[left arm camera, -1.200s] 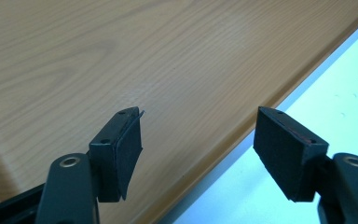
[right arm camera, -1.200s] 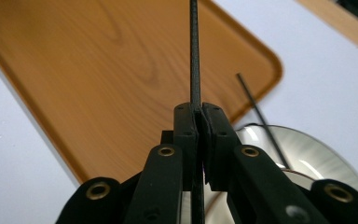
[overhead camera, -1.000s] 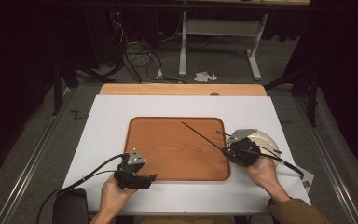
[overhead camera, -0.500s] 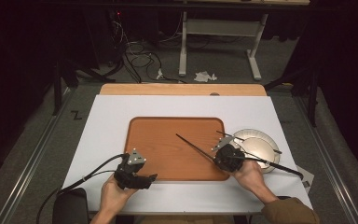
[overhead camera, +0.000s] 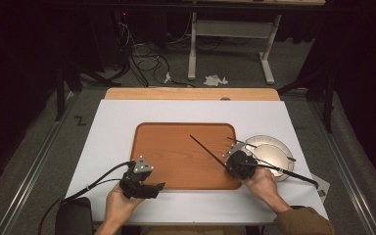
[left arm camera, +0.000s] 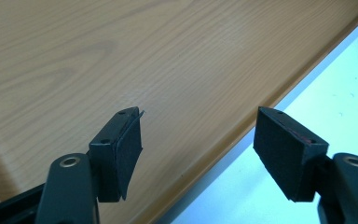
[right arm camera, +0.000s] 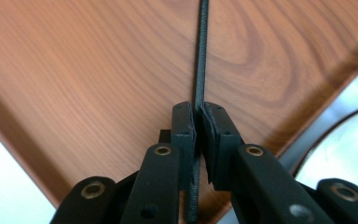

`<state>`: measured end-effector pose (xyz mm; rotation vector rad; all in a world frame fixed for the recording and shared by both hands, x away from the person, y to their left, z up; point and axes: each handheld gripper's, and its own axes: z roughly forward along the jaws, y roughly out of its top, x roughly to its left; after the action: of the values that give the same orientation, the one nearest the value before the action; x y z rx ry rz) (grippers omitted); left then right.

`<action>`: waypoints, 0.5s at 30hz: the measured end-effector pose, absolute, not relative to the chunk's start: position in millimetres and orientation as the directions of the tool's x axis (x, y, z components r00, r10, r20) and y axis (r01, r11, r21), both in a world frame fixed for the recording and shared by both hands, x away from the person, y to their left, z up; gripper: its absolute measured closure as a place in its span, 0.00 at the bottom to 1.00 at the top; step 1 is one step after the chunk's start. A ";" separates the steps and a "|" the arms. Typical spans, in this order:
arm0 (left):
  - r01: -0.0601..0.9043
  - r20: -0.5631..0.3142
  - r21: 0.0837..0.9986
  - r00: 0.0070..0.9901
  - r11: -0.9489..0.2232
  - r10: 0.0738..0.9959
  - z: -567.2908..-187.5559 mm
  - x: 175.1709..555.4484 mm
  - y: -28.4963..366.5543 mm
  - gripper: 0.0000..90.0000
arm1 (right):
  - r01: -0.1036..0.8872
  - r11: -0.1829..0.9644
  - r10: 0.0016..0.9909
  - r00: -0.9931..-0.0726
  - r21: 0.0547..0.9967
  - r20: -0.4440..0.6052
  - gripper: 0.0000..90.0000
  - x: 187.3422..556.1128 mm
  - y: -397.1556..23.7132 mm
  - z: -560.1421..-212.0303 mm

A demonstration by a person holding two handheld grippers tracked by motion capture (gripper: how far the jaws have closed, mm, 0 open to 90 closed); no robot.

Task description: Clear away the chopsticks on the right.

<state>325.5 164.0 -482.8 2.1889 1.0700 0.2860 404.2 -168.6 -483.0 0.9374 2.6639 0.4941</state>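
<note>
Flanking wooden tray (overhead camera: 176, 154), white plate (overhead camera: 269, 149) right, table (overhead camera: 112, 127) beneath

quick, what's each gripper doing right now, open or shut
Left gripper: open, holding nothing, over the edge of the brown wooden tray.
Right gripper: shut on a thin black stick.

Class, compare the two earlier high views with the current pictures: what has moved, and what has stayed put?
The right gripper, shut on a thin black stick, has carried it leftward off the white plate and over the wooden tray, so more of the plate is now uncovered. The left gripper stays open at the tray's near edge; tray and plate have not shifted.
</note>
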 end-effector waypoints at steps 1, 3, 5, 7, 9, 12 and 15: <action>0.616 -0.095 0.658 0.638 -0.433 0.764 -482.7 325.2 164.0 0.36 | 0.556 0.730 0.649 -0.746 0.398 -0.150 0.93 404.9 -169.4 -482.8; 0.616 -0.095 0.659 0.638 -0.432 0.764 -482.6 325.0 164.0 0.36 | 0.559 0.728 0.655 -0.739 0.397 -0.160 0.93 404.9 -169.6 -482.7; 0.615 -0.092 0.656 0.641 -0.438 0.762 -482.6 324.9 164.1 0.36 | 0.569 0.720 0.666 -0.728 0.398 -0.164 0.92 405.5 -170.6 -482.8; 0.615 -0.093 0.656 0.640 -0.437 0.762 -482.6 325.0 164.2 0.36 | 0.574 0.715 0.672 -0.723 0.399 -0.164 0.92 405.5 -170.7 -482.7; 0.616 -0.094 0.656 0.640 -0.436 0.763 -482.9 325.6 163.9 0.36 | 0.575 0.713 0.675 -0.718 0.401 -0.168 0.89 405.5 -170.8 -482.7; 0.615 -0.092 0.656 0.641 -0.438 0.762 -482.8 325.5 164.1 0.36 | 0.575 0.712 0.676 -0.717 0.403 -0.171 0.86 405.8 -171.3 -482.5; 0.615 -0.091 0.655 0.640 -0.438 0.763 -482.9 325.3 164.1 0.36 | 0.572 0.703 0.679 -0.717 0.422 -0.157 0.83 403.8 -171.2 -478.8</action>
<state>325.3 164.1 -482.9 2.1928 1.0682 0.2861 403.8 -171.2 -478.8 0.9863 2.6111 0.5008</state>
